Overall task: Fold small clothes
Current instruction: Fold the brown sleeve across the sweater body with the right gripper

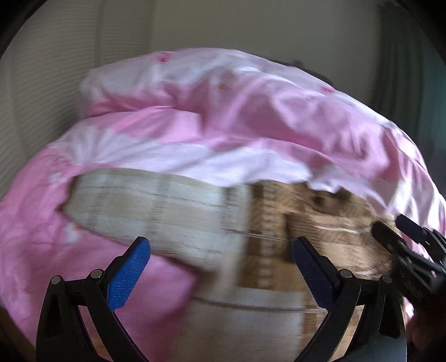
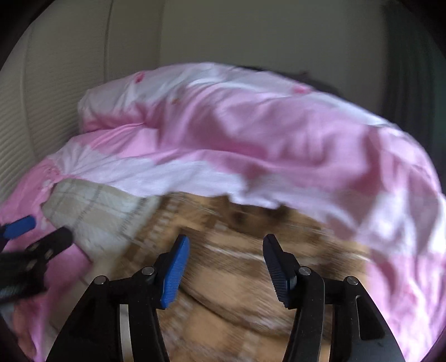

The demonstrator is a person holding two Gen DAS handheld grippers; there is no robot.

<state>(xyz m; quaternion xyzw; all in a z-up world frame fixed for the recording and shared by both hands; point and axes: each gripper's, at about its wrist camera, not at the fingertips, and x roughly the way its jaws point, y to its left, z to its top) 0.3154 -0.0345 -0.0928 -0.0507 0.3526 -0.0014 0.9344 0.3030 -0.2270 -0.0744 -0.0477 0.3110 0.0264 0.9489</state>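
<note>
A plaid garment lies on a pink bed; its pale grey-beige part (image 1: 167, 211) is at the left and its brown plaid part (image 1: 320, 228) at the right. In the right wrist view the pale part (image 2: 94, 214) is at the left and the brown part (image 2: 237, 278) fills the centre. My left gripper (image 1: 221, 250) is open and empty above the garment. My right gripper (image 2: 225, 250) is open and empty above the brown part. The right gripper also shows at the right edge of the left wrist view (image 1: 404, 245); the left gripper shows at the left edge of the right wrist view (image 2: 33, 236). Both views are motion-blurred.
A crumpled pink and white quilt (image 1: 237, 111) is heaped behind the garment and overlaps its far edge (image 2: 251, 133). A pale wall (image 1: 251, 25) stands behind the bed, with a dark green curtain (image 2: 412, 69) at the right.
</note>
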